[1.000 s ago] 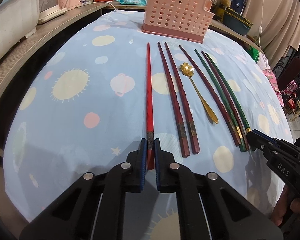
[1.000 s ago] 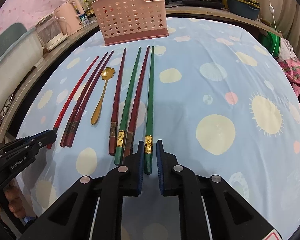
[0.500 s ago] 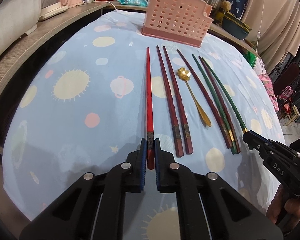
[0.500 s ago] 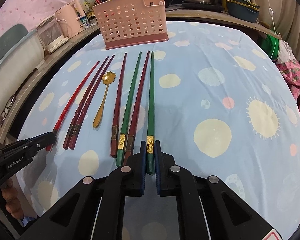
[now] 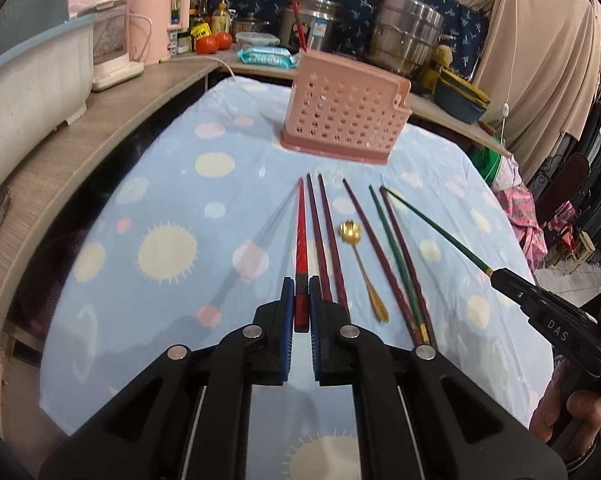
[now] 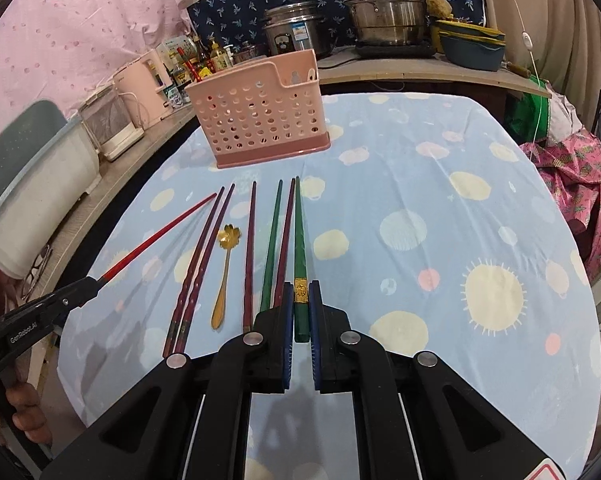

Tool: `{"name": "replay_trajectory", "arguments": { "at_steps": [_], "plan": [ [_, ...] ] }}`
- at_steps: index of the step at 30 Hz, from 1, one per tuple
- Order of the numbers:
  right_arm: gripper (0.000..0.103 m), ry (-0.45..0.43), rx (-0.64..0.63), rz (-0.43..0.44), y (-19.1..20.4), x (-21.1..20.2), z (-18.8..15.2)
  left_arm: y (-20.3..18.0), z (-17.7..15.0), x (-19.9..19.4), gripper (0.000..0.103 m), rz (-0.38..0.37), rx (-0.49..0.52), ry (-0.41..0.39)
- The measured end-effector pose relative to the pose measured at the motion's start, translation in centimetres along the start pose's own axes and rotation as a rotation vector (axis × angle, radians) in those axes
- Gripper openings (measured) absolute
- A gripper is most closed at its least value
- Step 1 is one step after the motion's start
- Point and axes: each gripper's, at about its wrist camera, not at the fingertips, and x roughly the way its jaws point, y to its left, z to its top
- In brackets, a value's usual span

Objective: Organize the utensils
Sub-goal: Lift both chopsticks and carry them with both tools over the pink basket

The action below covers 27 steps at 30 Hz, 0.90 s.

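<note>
My left gripper (image 5: 301,296) is shut on the thick end of a red chopstick (image 5: 301,236), which hangs above the cloth and throws a shadow to its left. My right gripper (image 6: 301,300) is shut on a green chopstick (image 6: 299,236) with a gold band, also lifted. Each gripper shows in the other view: the right gripper (image 5: 500,274) at the right, the left gripper (image 6: 90,283) at the left. Several dark red and green chopsticks (image 6: 250,252) and a gold spoon (image 6: 225,272) lie in a row on the cloth. A pink perforated utensil basket (image 6: 260,116) stands beyond their tips.
The table carries a light blue cloth with suns and dots (image 6: 440,200). A wooden counter (image 5: 80,136) runs along the left and back with a kettle (image 5: 156,20), steel pots (image 6: 384,4), bottles and tomatoes. Hands hold the gripper handles at the frame edges.
Both grippers have risen, each lifting its chopstick off the cloth with the tip end raised. The views now look more level, showing the counter and back wall.
</note>
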Motion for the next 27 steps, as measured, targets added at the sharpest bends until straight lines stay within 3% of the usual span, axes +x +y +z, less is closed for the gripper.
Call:
{"name": "replay_trajectory", "arguments": {
  "at_steps": [16,27],
  "plan": [
    [0.007,-0.196,-0.017,-0.008,-0.5,-3.2,8.4,-0.1,8.8,-3.3,0.007,0.041,-0.009,-0.194],
    [0.007,-0.271,-0.007,0.028,-0.9,-4.2,14.2,-0.8,14.9,-5.1,0.007,0.041,0.008,-0.311]
  ]
}}
